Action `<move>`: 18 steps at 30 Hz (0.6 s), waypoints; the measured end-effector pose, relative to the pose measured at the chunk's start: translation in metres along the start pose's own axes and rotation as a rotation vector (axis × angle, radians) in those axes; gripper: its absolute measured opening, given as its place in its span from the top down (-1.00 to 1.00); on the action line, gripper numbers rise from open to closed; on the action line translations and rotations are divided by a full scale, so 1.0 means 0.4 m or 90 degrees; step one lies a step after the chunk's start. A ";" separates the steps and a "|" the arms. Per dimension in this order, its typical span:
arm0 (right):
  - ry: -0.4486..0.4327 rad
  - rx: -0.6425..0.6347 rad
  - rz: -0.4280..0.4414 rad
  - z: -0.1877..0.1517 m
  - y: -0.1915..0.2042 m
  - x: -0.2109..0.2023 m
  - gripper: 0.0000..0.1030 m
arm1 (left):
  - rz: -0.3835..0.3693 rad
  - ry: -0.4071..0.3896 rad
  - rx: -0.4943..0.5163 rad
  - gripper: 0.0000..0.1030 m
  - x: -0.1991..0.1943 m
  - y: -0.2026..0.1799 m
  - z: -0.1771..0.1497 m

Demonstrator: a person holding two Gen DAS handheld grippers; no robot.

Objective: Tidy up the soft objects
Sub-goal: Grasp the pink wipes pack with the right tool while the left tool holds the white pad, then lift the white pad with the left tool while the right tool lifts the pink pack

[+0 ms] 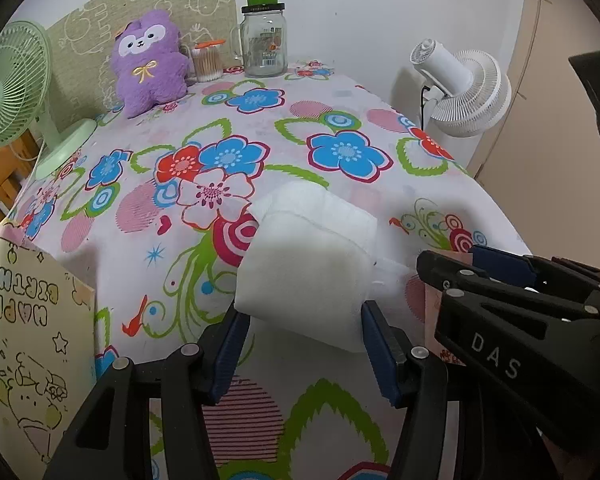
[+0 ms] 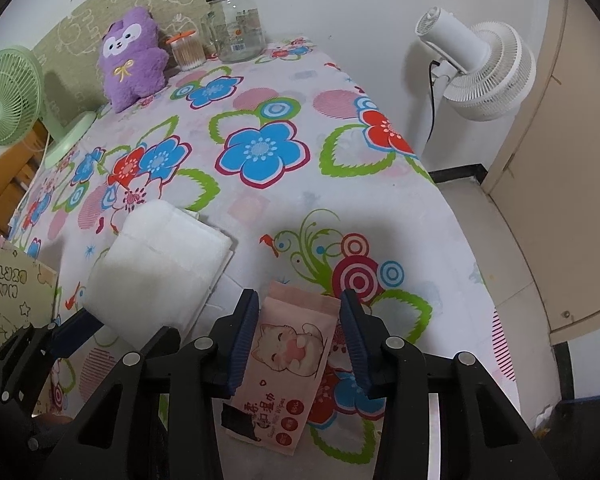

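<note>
My left gripper point(image 1: 302, 322) is shut on a white soft pack point(image 1: 306, 260), holding it above the flowered tablecloth point(image 1: 260, 128); the pack also shows in the right wrist view point(image 2: 156, 264). My right gripper point(image 2: 298, 312) is open, its blue pads either side of a pink wet-wipes pack point(image 2: 288, 364) lying flat on the cloth; I cannot tell if the left pad touches it. The right gripper shows at the right of the left wrist view point(image 1: 500, 280). A purple plush toy point(image 1: 150, 62) sits at the far end, also in the right wrist view point(image 2: 132, 56).
A glass jar point(image 1: 264, 44) with a green cup on top and a cotton-swab tub point(image 1: 208, 60) stand at the back. A green fan point(image 1: 12, 88) stands left, a white fan point(image 1: 464, 88) beyond the right edge. A "Happy Birthday" paper bag point(image 1: 32, 344) stands near left.
</note>
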State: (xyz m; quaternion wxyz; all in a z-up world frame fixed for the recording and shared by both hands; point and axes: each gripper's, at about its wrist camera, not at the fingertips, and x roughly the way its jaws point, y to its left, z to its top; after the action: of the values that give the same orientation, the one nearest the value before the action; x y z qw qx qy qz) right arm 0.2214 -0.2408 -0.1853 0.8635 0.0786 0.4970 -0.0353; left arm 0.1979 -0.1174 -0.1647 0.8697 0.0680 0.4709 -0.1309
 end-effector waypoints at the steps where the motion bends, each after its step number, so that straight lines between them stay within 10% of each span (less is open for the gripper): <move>1: 0.000 0.000 0.001 0.000 0.001 0.000 0.12 | 0.000 0.000 0.000 -0.14 -0.001 0.001 -0.002; 16: -0.010 -0.011 -0.002 0.008 0.020 -0.022 0.19 | 0.007 -0.014 -0.004 -0.13 -0.037 0.013 -0.014; 18: 0.000 -0.010 -0.014 0.004 0.019 -0.015 -0.06 | 0.007 -0.011 -0.003 -0.13 -0.035 0.014 -0.018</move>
State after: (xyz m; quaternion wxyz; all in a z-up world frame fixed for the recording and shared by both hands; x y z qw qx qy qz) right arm 0.2207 -0.2336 -0.1784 0.8637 0.0661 0.4980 -0.0411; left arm 0.1864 -0.1080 -0.1572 0.8747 0.0673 0.4631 -0.1257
